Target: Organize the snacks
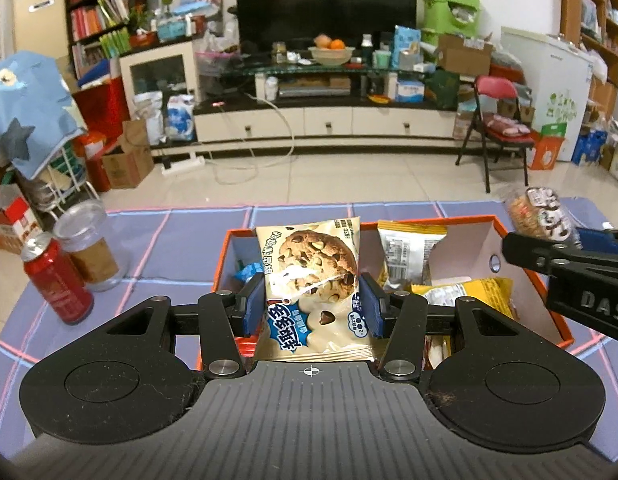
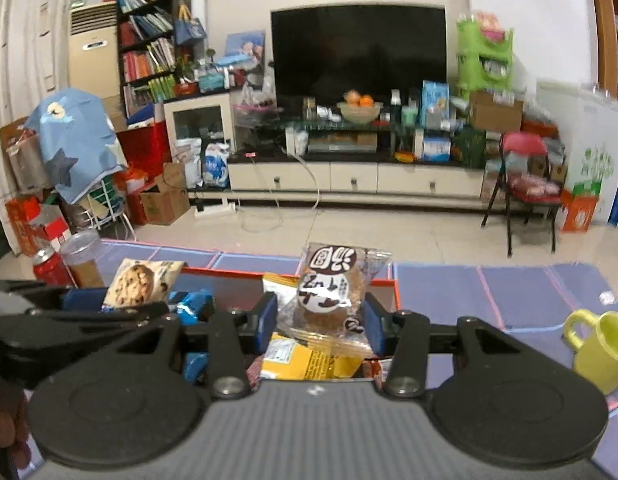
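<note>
My left gripper [image 1: 312, 306] is shut on a cream cookie packet [image 1: 313, 280] and holds it upright over the orange snack box [image 1: 545, 280]. My right gripper [image 2: 320, 322] is shut on a clear-wrapped brown cake packet [image 2: 329, 292], above the same box [image 2: 385, 284]. The right gripper and its cake packet [image 1: 539, 216] also show at the right of the left wrist view. The left gripper with the cookie packet [image 2: 139, 282] shows at the left of the right wrist view. Yellow packets [image 1: 465, 292] and blue ones [image 2: 193, 304] lie in the box.
The box sits on a purple checked cloth [image 1: 169, 248]. A red can [image 1: 57, 280] and a clear jar [image 1: 89, 248] stand at the left. A yellow-green mug [image 2: 601, 344] stands at the right. Beyond the table edge is tiled floor, a TV stand and a folding chair [image 1: 497, 128].
</note>
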The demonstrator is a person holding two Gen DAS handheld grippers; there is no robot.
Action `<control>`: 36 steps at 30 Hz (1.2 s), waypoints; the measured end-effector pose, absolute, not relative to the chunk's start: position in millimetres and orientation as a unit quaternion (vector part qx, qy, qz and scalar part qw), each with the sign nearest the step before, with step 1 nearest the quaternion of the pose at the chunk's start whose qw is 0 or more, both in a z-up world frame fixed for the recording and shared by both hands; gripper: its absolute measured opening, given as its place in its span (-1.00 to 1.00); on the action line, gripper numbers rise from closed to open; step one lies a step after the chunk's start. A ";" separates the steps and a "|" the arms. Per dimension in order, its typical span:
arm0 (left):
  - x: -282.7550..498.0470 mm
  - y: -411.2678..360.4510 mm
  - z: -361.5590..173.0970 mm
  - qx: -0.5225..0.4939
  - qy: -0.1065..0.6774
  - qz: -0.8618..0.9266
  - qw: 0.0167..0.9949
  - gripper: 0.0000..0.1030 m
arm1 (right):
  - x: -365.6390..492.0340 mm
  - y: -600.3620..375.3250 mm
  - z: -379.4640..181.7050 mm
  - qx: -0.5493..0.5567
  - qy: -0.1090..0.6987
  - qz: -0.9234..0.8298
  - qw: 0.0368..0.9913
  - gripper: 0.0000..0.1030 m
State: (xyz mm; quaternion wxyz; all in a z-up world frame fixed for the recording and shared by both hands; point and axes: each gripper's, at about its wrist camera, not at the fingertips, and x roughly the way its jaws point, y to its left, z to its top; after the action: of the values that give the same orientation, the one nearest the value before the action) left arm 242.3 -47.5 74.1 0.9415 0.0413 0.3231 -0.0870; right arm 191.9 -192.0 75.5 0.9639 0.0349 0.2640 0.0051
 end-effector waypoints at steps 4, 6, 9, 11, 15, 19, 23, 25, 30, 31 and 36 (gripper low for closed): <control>261.8 -53.5 63.0 0.043 0.336 -0.088 0.937 -0.54 | 218.6 -195.2 64.4 0.046 0.290 0.014 0.956 -0.04; 270.6 -56.2 59.5 0.040 0.340 -0.089 0.935 -0.54 | 228.6 -194.1 60.3 0.049 0.296 0.015 0.954 -0.04; 282.2 -60.4 57.8 0.037 0.341 -0.091 0.935 -0.54 | 239.1 -196.4 58.2 0.061 0.301 0.015 0.952 -0.04; 290.2 -62.4 57.4 0.036 0.342 -0.090 0.935 -0.54 | 242.5 -198.4 57.8 0.068 0.300 0.012 0.952 -0.03; 298.4 -62.9 59.2 0.031 0.338 -0.107 0.935 0.30 | 248.1 -200.3 56.9 0.069 0.304 0.012 0.950 0.20; 286.7 -49.5 69.3 0.021 0.325 -0.093 0.941 0.52 | 242.6 -202.2 63.7 0.070 0.287 0.009 0.955 0.46; 252.9 -25.2 84.5 0.007 0.308 -0.075 0.949 0.62 | 227.8 -205.2 77.0 0.081 0.268 0.007 0.960 0.50; 228.3 -9.5 89.4 -0.002 0.302 -0.065 0.951 0.65 | 212.9 -202.3 87.3 0.074 0.257 0.009 0.963 0.58; 178.6 14.2 93.6 -0.030 0.305 -0.028 0.951 0.67 | 160.6 -185.8 113.7 0.052 0.224 -0.010 0.973 0.99; 171.3 13.3 91.7 -0.020 0.307 -0.027 0.951 0.67 | 151.5 -180.4 115.9 0.042 0.221 -0.014 0.974 0.99; 138.2 6.7 64.5 0.003 0.333 -0.016 0.943 0.67 | 95.5 -160.9 95.3 0.011 0.237 -0.059 0.970 0.99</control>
State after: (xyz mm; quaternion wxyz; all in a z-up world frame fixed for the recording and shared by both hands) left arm 138.2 6.7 64.5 0.9429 0.0027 0.3326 -0.0158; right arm 95.5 -160.9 95.3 0.9697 0.0107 0.2369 -0.0595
